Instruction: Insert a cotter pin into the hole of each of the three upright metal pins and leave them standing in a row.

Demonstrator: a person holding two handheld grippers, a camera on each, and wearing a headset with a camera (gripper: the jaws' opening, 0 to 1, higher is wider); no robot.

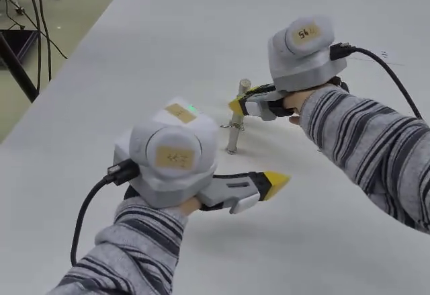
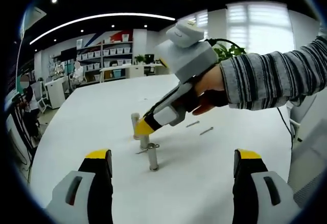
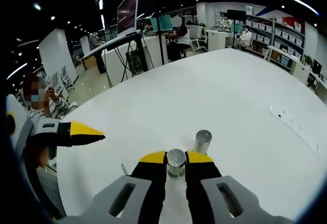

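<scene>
Left gripper [image 2: 172,156], nearest, hangs wide open and empty. Right gripper [image 3: 176,157] is closed on the top of an upright pin [image 3: 176,169]; beyond this pin, two loose cotter pins [image 2: 207,130] lie flat, nearer the right gripper.

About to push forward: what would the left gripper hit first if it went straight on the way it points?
Probably the nearest upright pin, a cotter pin through it, slightly left of centre ahead of the open left gripper. Depth is unclear.

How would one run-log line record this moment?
left gripper: open | right gripper: shut on metal pin | cotter pins: two loose on table
</scene>
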